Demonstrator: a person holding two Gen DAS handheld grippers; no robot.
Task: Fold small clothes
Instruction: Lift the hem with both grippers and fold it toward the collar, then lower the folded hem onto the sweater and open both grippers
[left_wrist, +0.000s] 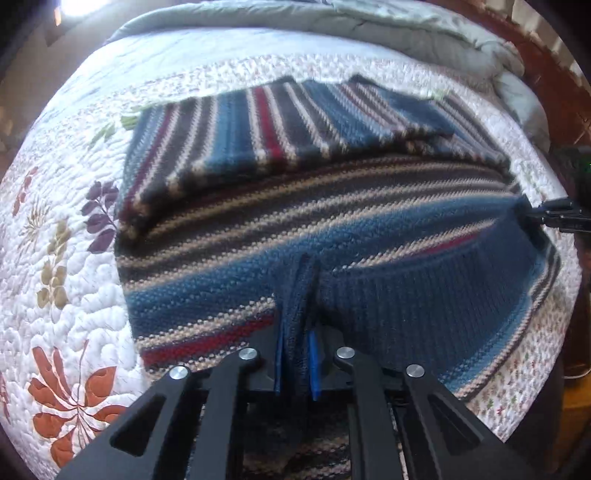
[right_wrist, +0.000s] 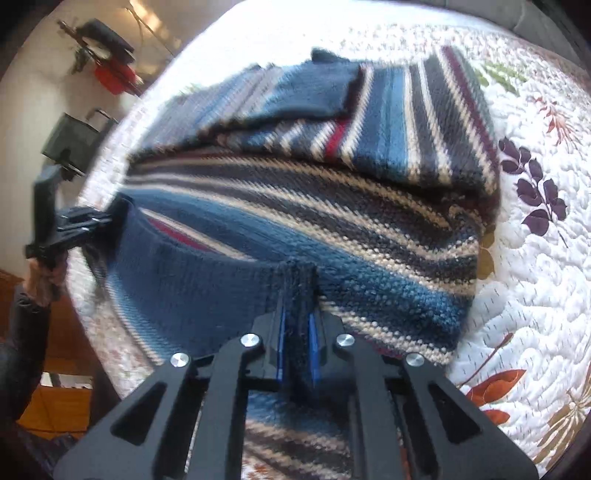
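In the left wrist view, the left hand-held gripper (left_wrist: 295, 332) was clamped tight on a pinched-up fold of the striped sweater (left_wrist: 295, 177) at its navy ribbed hem (left_wrist: 406, 295), the knit squeezed between the blue pads. The sweater lay spread ahead of this hand-held gripper on the floral quilt (left_wrist: 66, 258) of the bed, its sleeves folded across the far part of the body. Off to the right of it, the right hand-held gripper (left_wrist: 532, 216) bit the same hem at the sweater's edge. A grey duvet (left_wrist: 406, 33) was bunched at the far end of the bed.

In the right wrist view, the right hand-held gripper (right_wrist: 297, 332) was likewise closed hard on a raised pleat of the hem, knit filling the gap between its pads. The sweater stretched away ahead of it. To its left, the left hand-held gripper (right_wrist: 110, 218) gripped the hem, carried by a hand (right_wrist: 44, 273) in a dark sleeve (right_wrist: 26, 332).
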